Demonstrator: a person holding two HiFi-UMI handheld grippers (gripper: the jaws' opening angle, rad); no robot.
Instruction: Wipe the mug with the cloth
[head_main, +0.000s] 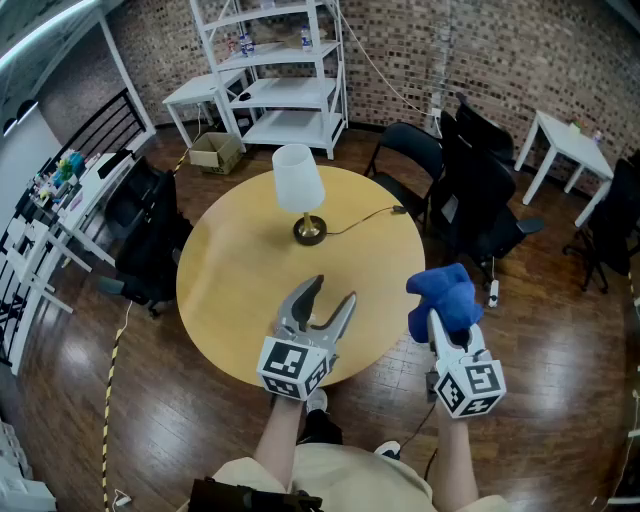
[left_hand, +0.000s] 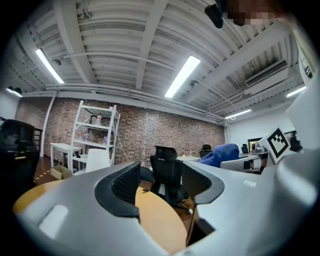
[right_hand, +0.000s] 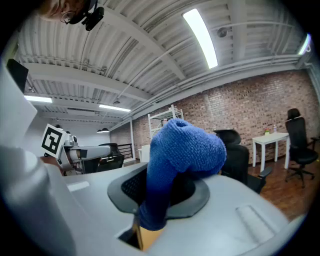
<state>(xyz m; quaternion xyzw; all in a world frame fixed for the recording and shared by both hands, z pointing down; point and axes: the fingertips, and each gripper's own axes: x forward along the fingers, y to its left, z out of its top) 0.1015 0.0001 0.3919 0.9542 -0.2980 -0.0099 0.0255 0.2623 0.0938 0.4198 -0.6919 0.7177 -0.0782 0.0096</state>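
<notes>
A blue cloth (head_main: 445, 298) is bunched between the jaws of my right gripper (head_main: 440, 318), which is shut on it and held just off the right edge of the round wooden table (head_main: 230, 290). In the right gripper view the cloth (right_hand: 185, 150) bulges up over the right gripper (right_hand: 160, 192) and hides its pads. My left gripper (head_main: 332, 293) hovers above the table's near edge, open with nothing in it. In the left gripper view only tabletop and a chair show between the pads of the left gripper (left_hand: 161, 182). I see no mug in any view.
A lamp (head_main: 298, 190) with a white shade, brass base and cord stands at the table's far side. Black office chairs (head_main: 480, 190) crowd the right. White shelving (head_main: 280, 70), a cardboard box (head_main: 217, 152) and a small white table (head_main: 570, 145) stand further off.
</notes>
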